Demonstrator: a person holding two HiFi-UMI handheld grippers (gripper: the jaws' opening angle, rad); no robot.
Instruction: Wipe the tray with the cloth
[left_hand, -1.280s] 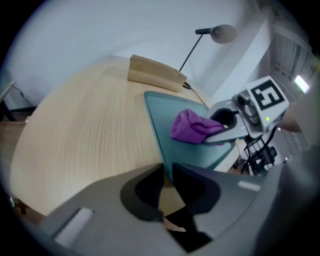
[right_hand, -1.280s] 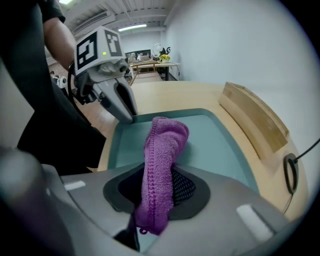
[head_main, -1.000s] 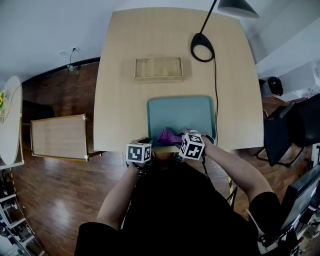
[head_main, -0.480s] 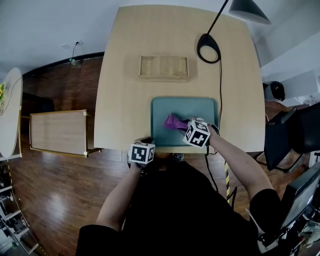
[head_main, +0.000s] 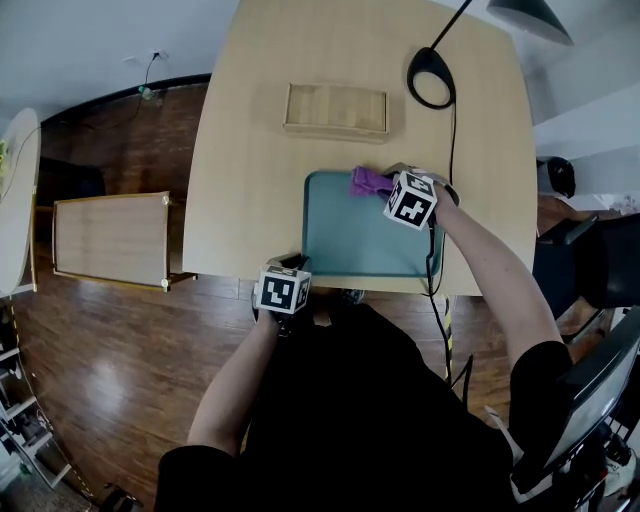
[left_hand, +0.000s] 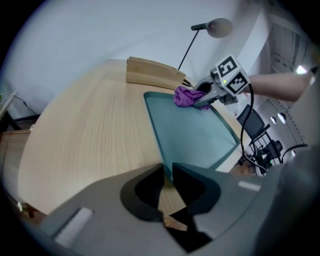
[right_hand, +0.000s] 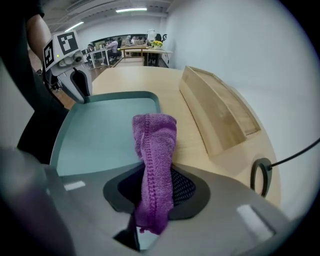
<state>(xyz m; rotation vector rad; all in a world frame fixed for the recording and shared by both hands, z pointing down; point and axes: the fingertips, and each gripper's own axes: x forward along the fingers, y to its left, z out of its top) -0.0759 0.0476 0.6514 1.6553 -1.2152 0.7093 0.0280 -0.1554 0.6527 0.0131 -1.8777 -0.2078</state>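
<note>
Purple cloth (right_hand: 154, 150), pinched in the right gripper's (head_main: 386, 192) jaws and trailing ahead of them, has swept from the tray's (head_main: 345, 240) near edge to its far rim, so one stroke looks done. Meanwhile the left gripper (left_hand: 168, 175) clamps the near corner.

On the pale wooden table (head_main: 250, 180), near its front edge, the teal rectangular plastic tray (head_main: 350, 240); behind it the shallow wooden box (head_main: 335, 108), right of that the black ring-shaped lamp base (head_main: 432, 78). Purple knitted cloth (head_main: 368, 182) at the tray's far edge; left gripper (left_hand: 168, 172) at its near left corner.
</note>
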